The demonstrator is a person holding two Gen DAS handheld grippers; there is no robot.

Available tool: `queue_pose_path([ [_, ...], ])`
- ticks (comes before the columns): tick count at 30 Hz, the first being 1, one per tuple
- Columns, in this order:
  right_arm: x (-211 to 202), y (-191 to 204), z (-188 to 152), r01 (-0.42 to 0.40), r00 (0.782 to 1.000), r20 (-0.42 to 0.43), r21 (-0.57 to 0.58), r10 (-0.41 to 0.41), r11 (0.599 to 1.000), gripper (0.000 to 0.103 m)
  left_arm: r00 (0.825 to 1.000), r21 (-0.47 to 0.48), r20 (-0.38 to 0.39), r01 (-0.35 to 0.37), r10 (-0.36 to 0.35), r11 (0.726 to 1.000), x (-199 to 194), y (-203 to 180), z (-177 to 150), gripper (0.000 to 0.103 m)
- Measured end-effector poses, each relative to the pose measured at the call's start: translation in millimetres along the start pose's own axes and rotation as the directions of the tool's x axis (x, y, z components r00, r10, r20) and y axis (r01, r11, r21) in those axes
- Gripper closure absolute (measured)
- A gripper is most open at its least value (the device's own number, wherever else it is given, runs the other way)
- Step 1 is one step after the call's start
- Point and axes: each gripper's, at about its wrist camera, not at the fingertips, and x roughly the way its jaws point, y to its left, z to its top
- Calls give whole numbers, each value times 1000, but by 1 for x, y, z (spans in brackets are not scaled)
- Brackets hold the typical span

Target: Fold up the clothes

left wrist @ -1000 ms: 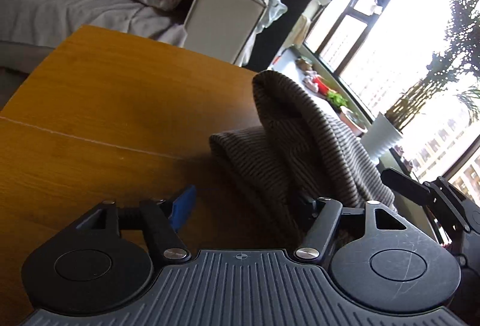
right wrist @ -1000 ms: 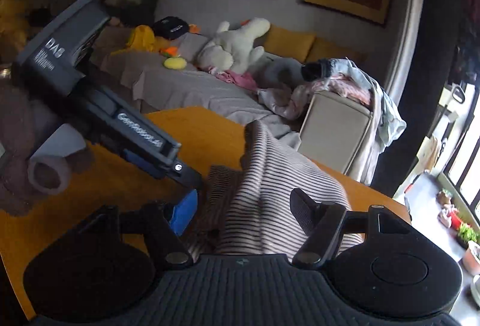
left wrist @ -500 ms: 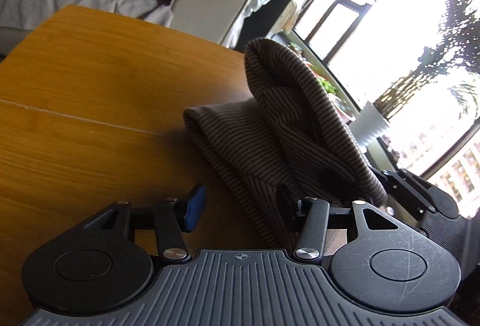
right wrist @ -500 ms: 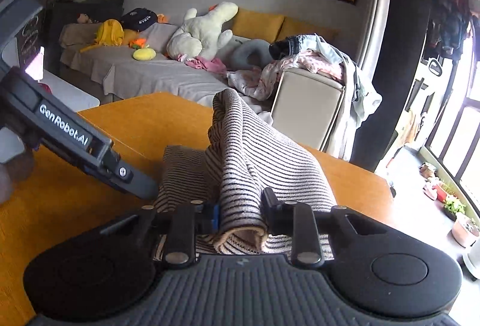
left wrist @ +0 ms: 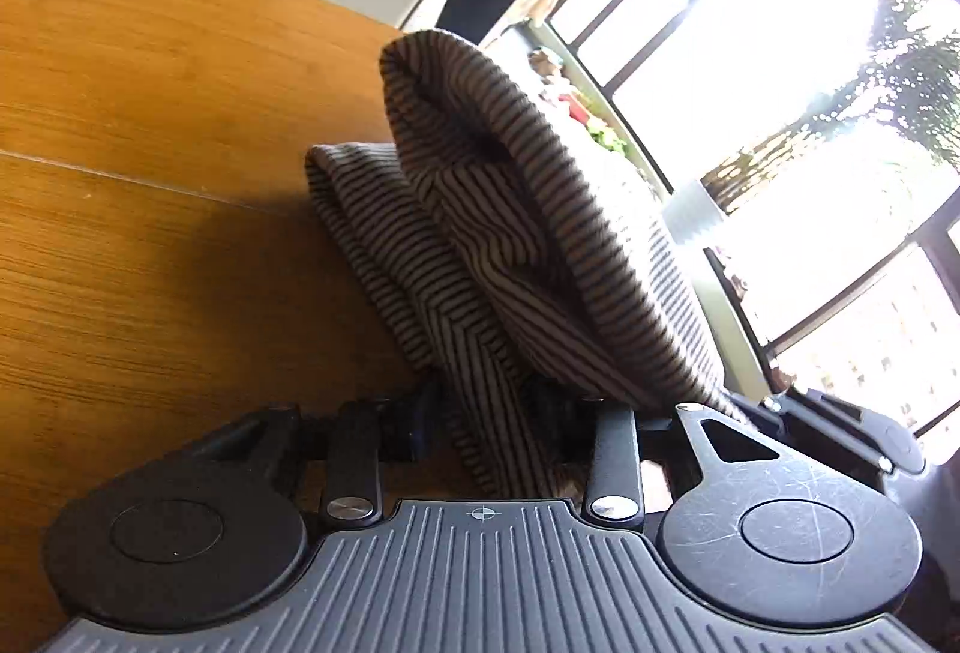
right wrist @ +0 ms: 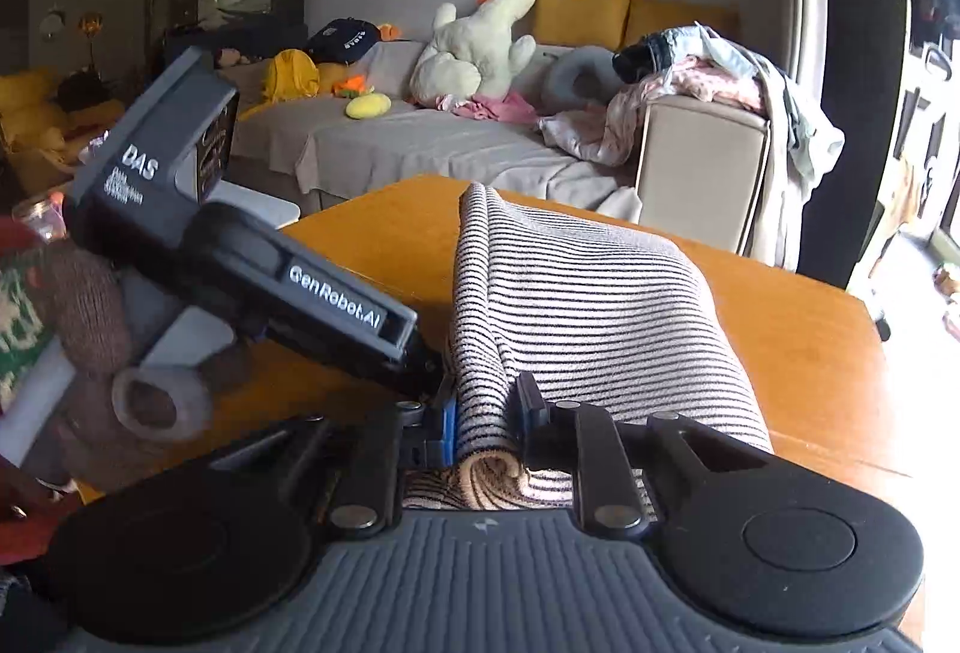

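A: Status entry. Both units are on the striped sweater [right wrist: 576,305]. The right hand-held gripper [right wrist: 483,416] is pinched tight on a rolled edge of it, the cloth bunched between the fingers right at the tips.

B: And the left hand-held gripper [left wrist: 486,407]? We read its fingers as drawn in on a hanging fold of the sweater, cloth passing between them, though the far finger is partly hidden by the fabric.

A: Agreed, we log it as clamped. Where does the sweater sit?

B: Directly ahead of both units. The bulk rests on the tabletop [left wrist: 150,125] just beyond the fingertips, with the gripped portion raised into a hump above the lower layer.

A: Progress?

B: We judge it partly folded: at least two layers are stacked, narrowed to a band. The raised part is not yet laid down or flattened, so this fold is unfinished.

A: Remaining?

B: Lay the lifted edge over, release. More clothes [right wrist: 690,83] lie heaped on the sofa [right wrist: 420,149] far ahead, apparently unfolded.
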Motion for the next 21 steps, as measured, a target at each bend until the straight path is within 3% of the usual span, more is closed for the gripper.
queue_pose_path([
  [1,2,6,-2,16,1000,2,-34,-16,999,77,1000,0,14,-19,19,1000,-5,2,2,59],
  [5,9,32,-9,79,997,16,-170,-78,982,70,989,7,116,-91,89,996,-34,3,15,59],
  [10,17,62,-18,149,989,41,-321,-144,935,62,972,85,235,-48,27,995,-65,-23,33,59],
  [14,13,54,-13,84,996,29,-265,-79,960,49,980,123,191,33,-56,992,-38,-48,41,59],
  [18,-7,13,4,-39,999,29,-85,41,996,42,991,180,135,-40,15,983,-1,-51,35,60],
  [21,-20,-30,12,-8,998,61,54,4,999,22,990,202,137,-53,25,978,-5,-50,26,63],
])
